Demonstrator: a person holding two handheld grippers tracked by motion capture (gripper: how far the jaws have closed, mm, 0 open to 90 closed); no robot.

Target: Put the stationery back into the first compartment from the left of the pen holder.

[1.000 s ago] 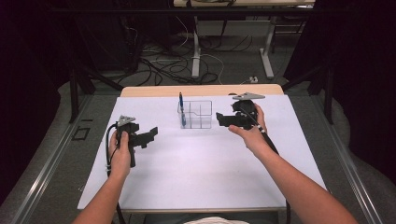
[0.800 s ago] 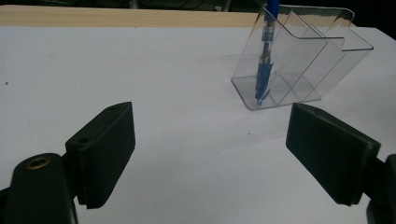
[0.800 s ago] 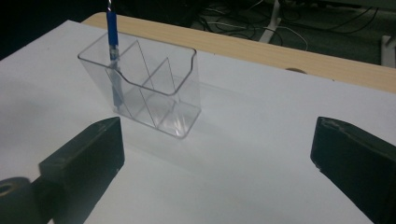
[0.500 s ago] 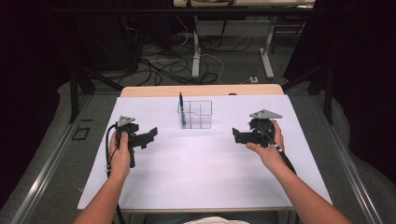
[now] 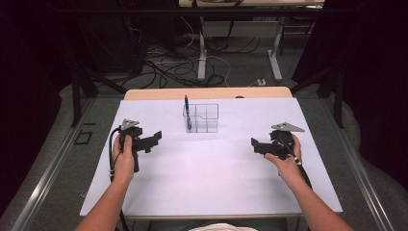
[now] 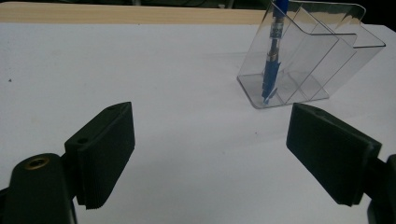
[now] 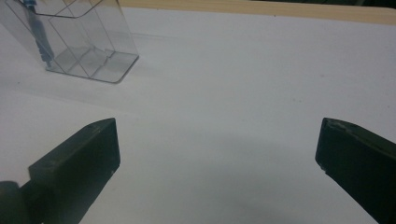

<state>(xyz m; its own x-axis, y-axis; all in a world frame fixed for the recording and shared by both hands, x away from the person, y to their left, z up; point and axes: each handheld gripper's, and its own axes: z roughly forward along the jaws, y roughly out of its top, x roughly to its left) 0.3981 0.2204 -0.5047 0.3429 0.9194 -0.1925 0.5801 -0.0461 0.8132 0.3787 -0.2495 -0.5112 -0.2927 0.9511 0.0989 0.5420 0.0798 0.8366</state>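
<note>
Left tongs: gaped wide and empty near the white surface's left edge, aimed at the holder, seemingly waiting.
Blue pen: stood upright in the left compartment of the clear plastic divided holder near the far edge's middle, propped by its walls.
Right tongs: jaws had just been opening, wide now, nothing between, near the right edge.

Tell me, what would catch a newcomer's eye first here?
A clear plastic organizer stands at the far middle of the white table, a blue pen upright in its left compartment. Nearer, at either side, the left tongs and right tongs are held open, both empty.
</note>
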